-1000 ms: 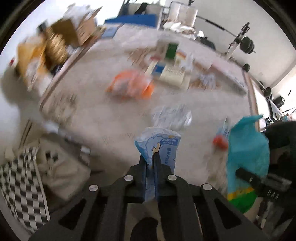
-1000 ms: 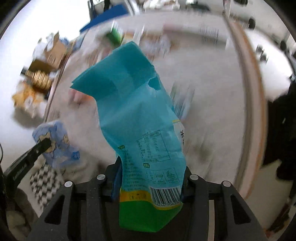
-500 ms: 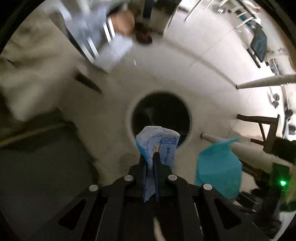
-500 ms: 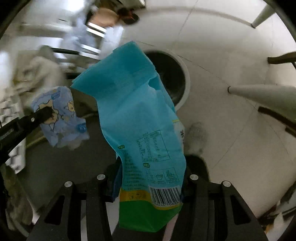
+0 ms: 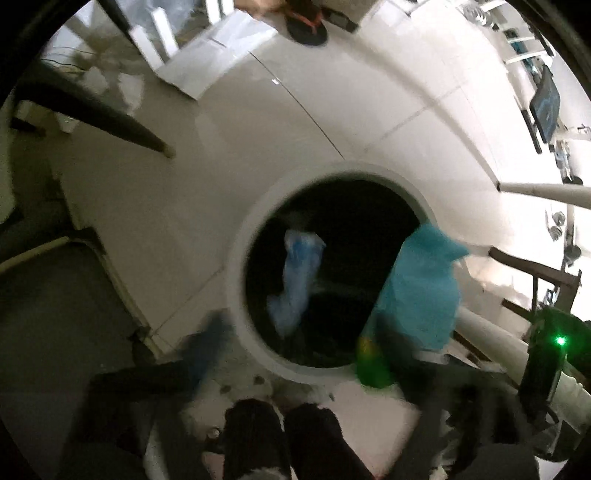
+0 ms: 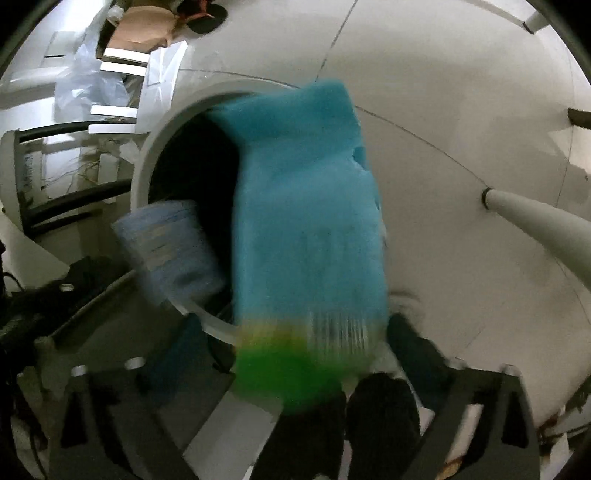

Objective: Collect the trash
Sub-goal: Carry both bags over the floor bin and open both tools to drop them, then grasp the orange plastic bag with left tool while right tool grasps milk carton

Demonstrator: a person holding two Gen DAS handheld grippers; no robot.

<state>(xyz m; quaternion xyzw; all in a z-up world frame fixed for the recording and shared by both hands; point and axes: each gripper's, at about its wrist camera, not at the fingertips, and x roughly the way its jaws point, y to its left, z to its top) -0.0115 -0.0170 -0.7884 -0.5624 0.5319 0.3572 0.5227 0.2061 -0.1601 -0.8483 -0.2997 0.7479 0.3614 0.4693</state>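
Item: round white bin [image 5: 243, 295], dark inside, standing on a pale tiled floor [image 5: 332, 96].

Left wrist view: a small pale-blue wrapper [image 5: 299, 277], blurred, lay loose against the dark mouth of the bin, free of any finger. The left gripper [image 5: 321, 362] was opening, its blue-padded fingers [image 5: 207, 347] spread wide with nothing between them. The teal bag [image 5: 421, 291] showed at the bin's right rim, the other tool dark beneath it.

Right wrist view: the teal bag [image 6: 306, 229], green at its lower end with a barcode, filled the centre, smeared by motion and overlapping the bin's rim [image 6: 147, 155]. The right gripper [image 6: 291, 354] was opening, its fingers [image 6: 417, 350] wide on either side of the bag's green end and not pressing it. The pale-blue wrapper [image 6: 173, 251] appeared at the bin's left edge.

Surroundings: a white table leg [image 6: 535, 218], dark chair legs [image 5: 122, 122], cardboard [image 6: 144, 33] and clear plastic [image 6: 88, 85] at the far edge. Dark feet [image 5: 255, 435] of the person below.
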